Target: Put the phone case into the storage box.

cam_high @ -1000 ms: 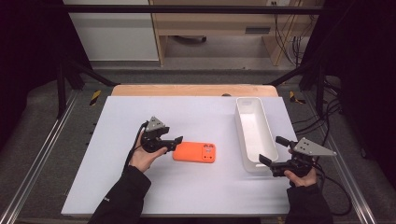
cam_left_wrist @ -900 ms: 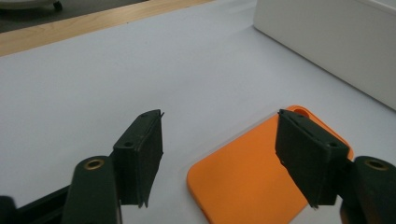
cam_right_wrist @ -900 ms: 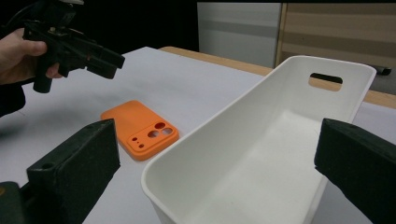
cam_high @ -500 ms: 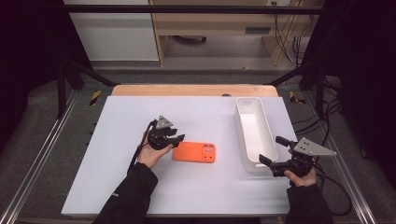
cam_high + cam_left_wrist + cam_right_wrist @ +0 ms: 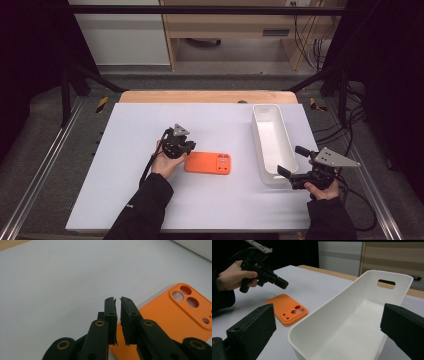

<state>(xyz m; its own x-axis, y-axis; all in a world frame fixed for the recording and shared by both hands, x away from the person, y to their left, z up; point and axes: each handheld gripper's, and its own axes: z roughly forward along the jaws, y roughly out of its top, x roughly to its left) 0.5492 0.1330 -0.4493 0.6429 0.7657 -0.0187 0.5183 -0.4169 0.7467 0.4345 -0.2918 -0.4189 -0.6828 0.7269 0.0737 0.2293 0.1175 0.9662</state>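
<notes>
Hovering just above the near-left end of the flat orange silicone phone case (image 5: pixel 208 163), the left gripper (image 5: pixel 186 148) has its two black jaws drawn almost together, only a thin slit between them and nothing caught in it. They have just been closing, and in the left gripper view (image 5: pixel 118 305) the tips sit over the bare table beside the case's edge, the case itself lying under and to the right of them without any sign of the pads pressing on it. The case (image 5: pixel 172 315) lies flat with its back up, the camera cut-outs at the end farthest from that gripper.

The case rests on the white table top (image 5: pixel 130 135), roughly in the middle of it, with the left hand (image 5: pixel 165 162) just to its left. To its right, apart from it, stands a long white plastic bin (image 5: pixel 272 145) with a slot handle in its far wall, its length running away from the person.

The right gripper (image 5: pixel 292 162) is held at the bin's near end, its jaws standing wide and released, one on each side of the bin's near corner. In the right gripper view the bin's rim (image 5: pixel 342 298) runs up between them, with no contact that I can make out. The right hand (image 5: pixel 320 187) sits low at the table's near right edge.
</notes>
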